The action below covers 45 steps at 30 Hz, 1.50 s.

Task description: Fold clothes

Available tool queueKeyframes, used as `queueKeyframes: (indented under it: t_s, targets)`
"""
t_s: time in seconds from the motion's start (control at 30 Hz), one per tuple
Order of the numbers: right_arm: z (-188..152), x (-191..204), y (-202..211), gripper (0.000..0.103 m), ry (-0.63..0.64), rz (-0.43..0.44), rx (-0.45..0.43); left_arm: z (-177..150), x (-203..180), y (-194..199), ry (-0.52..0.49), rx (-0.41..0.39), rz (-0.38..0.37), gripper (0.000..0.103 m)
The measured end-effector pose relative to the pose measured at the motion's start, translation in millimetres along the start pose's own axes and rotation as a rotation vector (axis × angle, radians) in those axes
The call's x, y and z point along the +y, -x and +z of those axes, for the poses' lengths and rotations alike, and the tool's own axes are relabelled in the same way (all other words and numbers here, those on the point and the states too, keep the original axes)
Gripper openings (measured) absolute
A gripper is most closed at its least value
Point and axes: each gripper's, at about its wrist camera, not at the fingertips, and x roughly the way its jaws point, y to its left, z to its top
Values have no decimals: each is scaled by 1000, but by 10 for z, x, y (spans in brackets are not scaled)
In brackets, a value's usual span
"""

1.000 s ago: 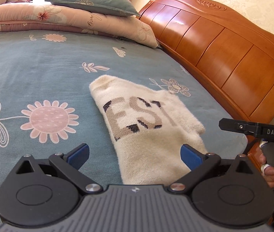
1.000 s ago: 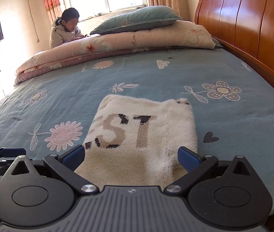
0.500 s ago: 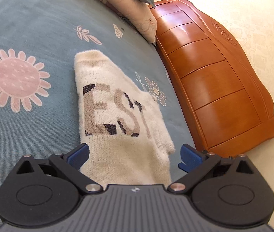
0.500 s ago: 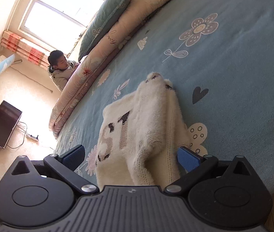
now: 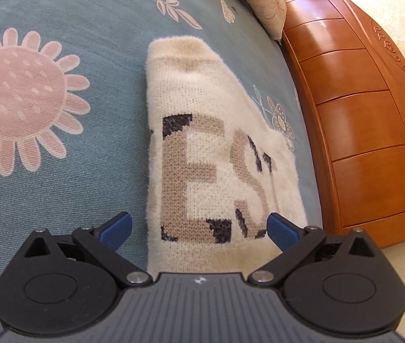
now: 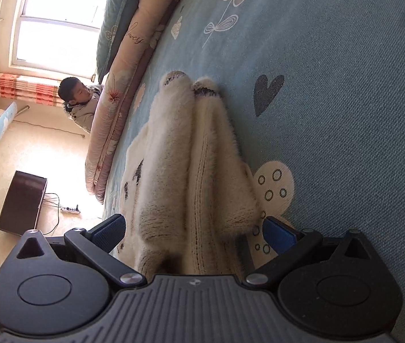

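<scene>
A folded cream fuzzy sweater (image 5: pixel 211 143) with brown knitted letters lies on the blue flowered bedsheet (image 5: pixel 59 171). My left gripper (image 5: pixel 199 228) is open, its blue fingertips straddling the sweater's near edge, close above it. In the right wrist view the sweater (image 6: pixel 191 154) shows its folded layers edge-on. My right gripper (image 6: pixel 193 228) is open, rolled sideways, with the sweater's near end between its fingertips. Whether either gripper touches the cloth I cannot tell.
A wooden headboard (image 5: pixel 359 114) runs along the bed's right side. A rolled quilt (image 6: pixel 122 108) and a pillow (image 6: pixel 116 20) lie at the far end. A child (image 6: pixel 79 100) sits beyond the quilt. A dark TV (image 6: pixel 22 203) and a power strip are on the floor.
Both grippers have dropped closer to the sweater and tilted. The right view has rolled sideways and now sees the sweater's right edge end-on. Both stay open.
</scene>
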Motion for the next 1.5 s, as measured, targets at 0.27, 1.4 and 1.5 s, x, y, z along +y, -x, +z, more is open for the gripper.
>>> queueKeyframes:
  t_s: [0.27, 1.4, 1.5]
  targets:
    - [234, 105, -199, 103, 25, -48, 45, 167, 107, -133, 12, 13, -44, 100]
    - [327, 193, -422, 91, 130, -64, 199, 448, 232, -497, -73, 96, -170, 84]
    - [316, 204, -425, 88, 135, -82, 191, 445, 215, -505, -67, 92, -166, 84]
